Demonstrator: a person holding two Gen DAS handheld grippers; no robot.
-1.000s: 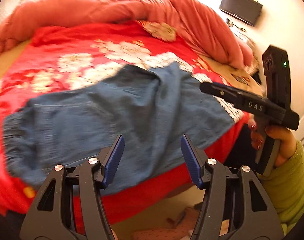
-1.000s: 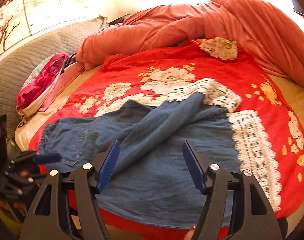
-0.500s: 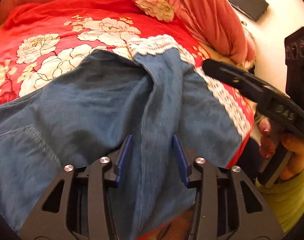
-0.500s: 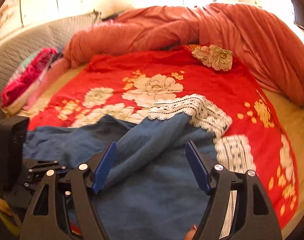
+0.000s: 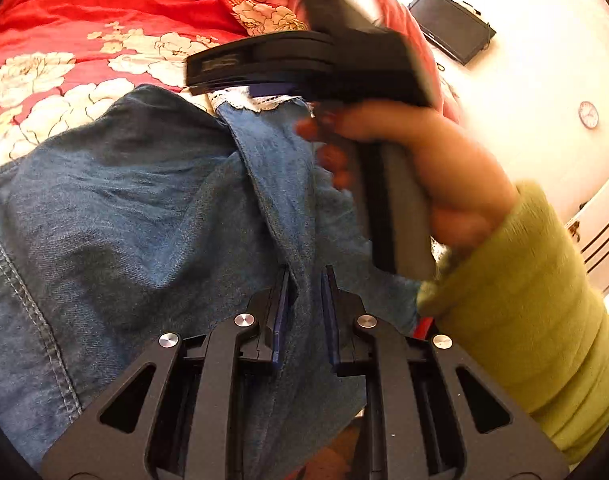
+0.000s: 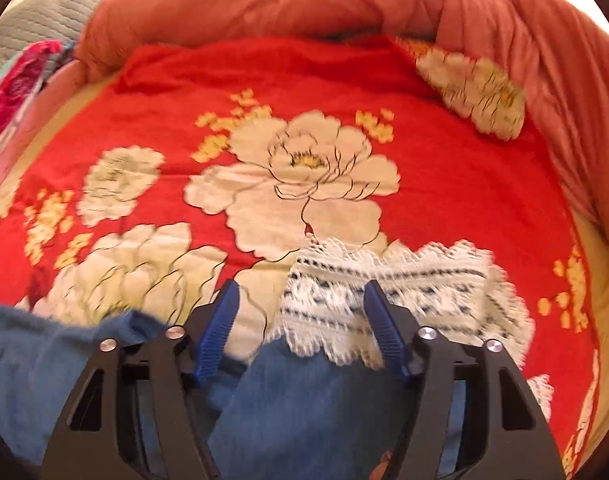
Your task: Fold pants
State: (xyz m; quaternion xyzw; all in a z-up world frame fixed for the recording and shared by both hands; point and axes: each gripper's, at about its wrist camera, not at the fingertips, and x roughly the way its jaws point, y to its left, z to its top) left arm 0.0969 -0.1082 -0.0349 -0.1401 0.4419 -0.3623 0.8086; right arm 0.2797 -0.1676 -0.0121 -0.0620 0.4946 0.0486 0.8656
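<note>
Blue denim pants [image 5: 136, 208] with white lace hems lie spread on the red floral bedspread [image 5: 64, 52]. My left gripper [image 5: 304, 280] has its jaws closed on a raised fold of the denim near the bed's front edge. My right gripper [image 6: 300, 300] is open over the far lace hem [image 6: 384, 292] of the folded-over leg [image 6: 304, 408], with the cloth between its fingers. In the left wrist view the right gripper's black body [image 5: 304, 64] and the hand in a green sleeve [image 5: 524, 300] hover above the pants.
A bunched salmon-pink duvet [image 6: 304, 4] runs along the back and right of the bed. Pink clothes [image 6: 12, 80] lie at the far left by a grey quilted headboard [image 6: 32, 24]. A white wall with a dark screen [image 5: 452, 26] stands to the right.
My left gripper closed on the denim fold. My right gripper moved forward over the pants to the lace hem and stays open.
</note>
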